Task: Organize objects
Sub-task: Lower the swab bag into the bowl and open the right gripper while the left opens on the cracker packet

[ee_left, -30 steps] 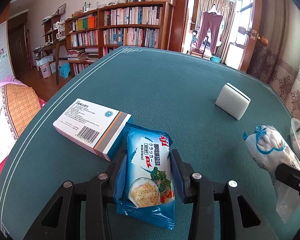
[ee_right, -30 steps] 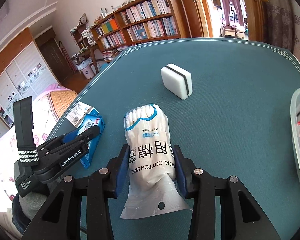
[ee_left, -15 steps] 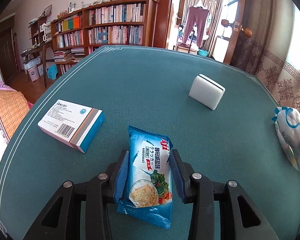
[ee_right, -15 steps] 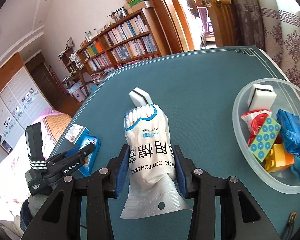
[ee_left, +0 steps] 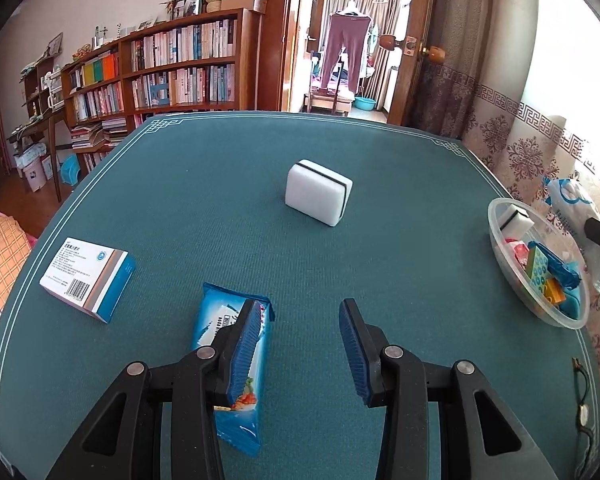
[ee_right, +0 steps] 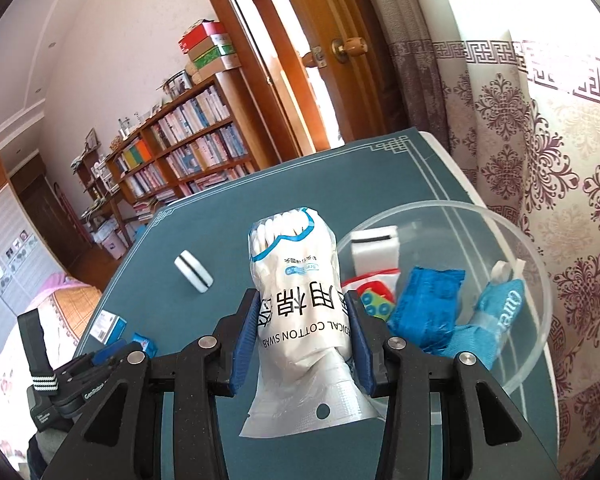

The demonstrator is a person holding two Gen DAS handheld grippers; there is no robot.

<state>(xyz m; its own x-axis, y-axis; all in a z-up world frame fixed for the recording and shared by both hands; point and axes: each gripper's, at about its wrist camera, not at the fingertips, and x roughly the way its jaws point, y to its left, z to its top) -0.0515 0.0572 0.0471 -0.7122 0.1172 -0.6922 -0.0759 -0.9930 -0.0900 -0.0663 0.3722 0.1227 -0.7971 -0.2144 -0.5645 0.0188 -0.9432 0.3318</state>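
Observation:
My left gripper [ee_left: 300,336] is open above the teal table. The blue cracker packet [ee_left: 232,364] lies on the table under its left finger, outside the gap. My right gripper [ee_right: 300,324] is shut on a white bag of cotton swabs [ee_right: 300,304] and holds it in the air beside the clear plastic bowl [ee_right: 516,376]; the bag also shows in the left wrist view [ee_left: 572,208]. The bowl [ee_left: 496,236] holds a sponge, blue packets and toy bricks.
A white sponge with a black stripe [ee_left: 318,197] stands mid-table. A white-and-blue medicine box [ee_left: 87,276] lies at the left. Glasses [ee_left: 582,400] lie near the right front edge. Bookshelves and a doorway stand behind the table.
My left gripper has opened, let go of the cracker packet and shifted right. My right gripper has carried the swab bag right, up to the bowl.

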